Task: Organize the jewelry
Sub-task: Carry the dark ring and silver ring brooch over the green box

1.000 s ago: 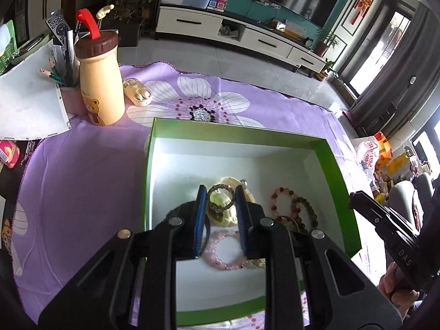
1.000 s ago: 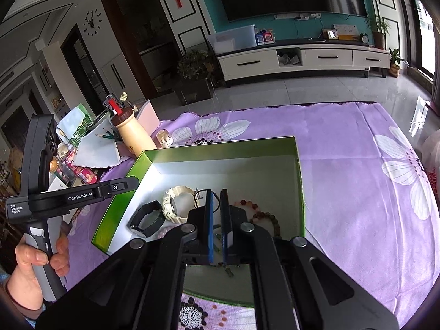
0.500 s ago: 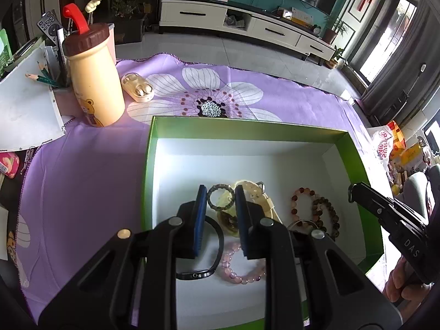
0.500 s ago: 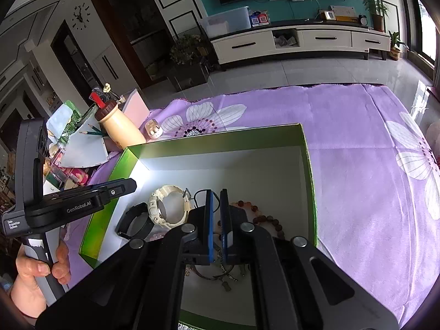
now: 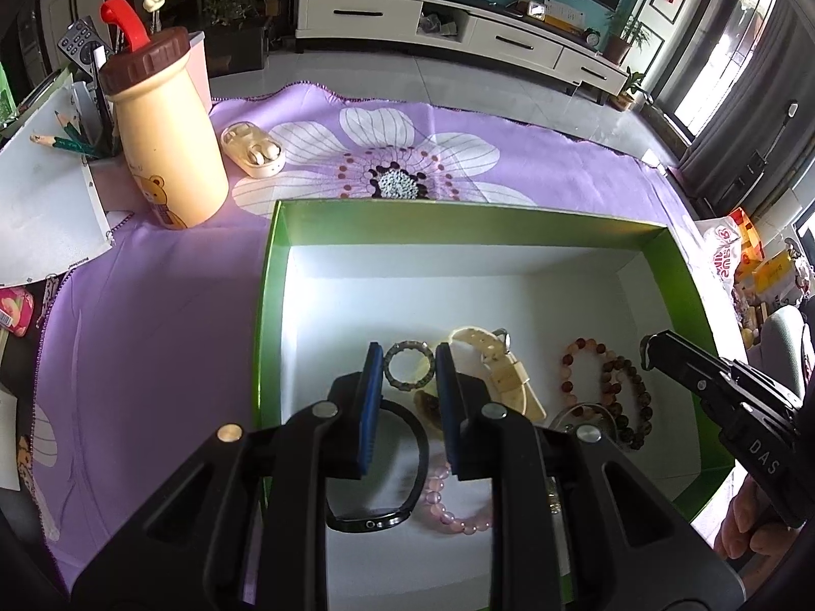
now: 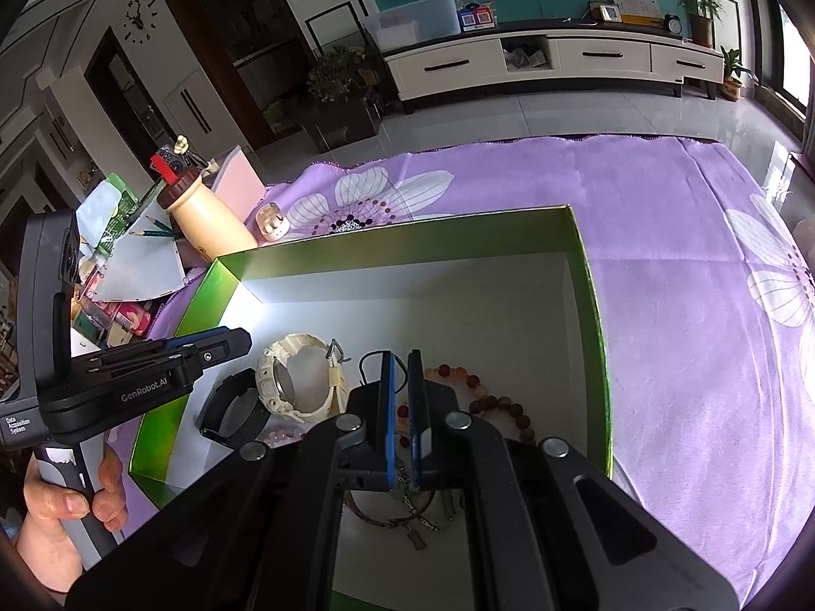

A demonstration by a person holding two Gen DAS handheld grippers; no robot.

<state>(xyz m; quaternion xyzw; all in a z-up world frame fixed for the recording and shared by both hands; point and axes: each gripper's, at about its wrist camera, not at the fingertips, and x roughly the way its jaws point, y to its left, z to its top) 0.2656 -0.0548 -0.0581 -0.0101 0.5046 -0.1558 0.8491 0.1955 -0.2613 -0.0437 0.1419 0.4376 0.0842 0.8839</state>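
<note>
A purple flowered cloth [image 5: 153, 315] covered the table, and on it sat a green box [image 5: 269, 275] with a white floor, open at the top. In the left wrist view a cream bottle [image 5: 168, 147] with a brown cap stood at about ten o'clock from the box, and a small white earbud case [image 5: 253, 148] lay just beside it, toward eleven.

All the jewelry lay in the near half of the box. A cream watch [image 6: 298, 382] sat near the middle, a black band [image 5: 407, 463] at about seven o'clock from it, a pink bead bracelet [image 5: 453, 509] toward six, and dark red bead bracelets [image 5: 606, 392] at three o'clock. A small grey-green bead ring [image 5: 407, 364] lay against the watch.

The left gripper [image 5: 409, 356] hung over that ring with its blue pads a modest gap apart, gripping nothing. The right gripper [image 6: 401, 361] pointed down over the red beads, its pads nearly together with only a thin slit between them, and nothing was caught there.
</note>
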